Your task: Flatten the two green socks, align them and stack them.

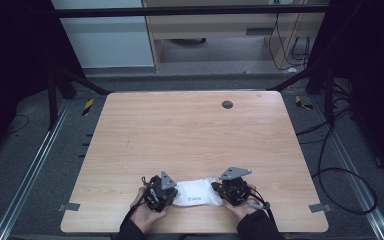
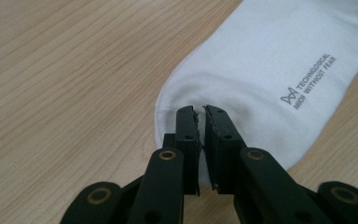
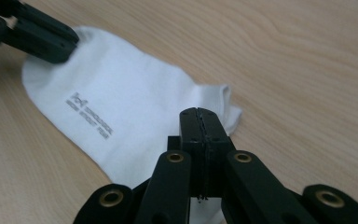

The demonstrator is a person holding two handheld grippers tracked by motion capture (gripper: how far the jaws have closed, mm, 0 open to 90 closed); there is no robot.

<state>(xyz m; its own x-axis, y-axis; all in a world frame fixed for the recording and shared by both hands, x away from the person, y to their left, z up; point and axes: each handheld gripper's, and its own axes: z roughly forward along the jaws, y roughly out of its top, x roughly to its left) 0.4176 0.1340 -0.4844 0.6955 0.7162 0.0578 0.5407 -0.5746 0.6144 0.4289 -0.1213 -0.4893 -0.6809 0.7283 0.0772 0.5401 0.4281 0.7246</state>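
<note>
Left tool (image 2: 201,110) pinches sock (image 2: 261,70) toe, right tool (image 3: 199,112) clamps cuff, worktop (image 1: 190,130) six o'clock; uneven pull risks slipped grip.

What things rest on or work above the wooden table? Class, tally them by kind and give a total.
White sock: 1
Hand-held grippers: 2, the left gripper and the right gripper, one at each end of the sock
Dark round disc near the table's far edge: 1
Total: 4
</note>
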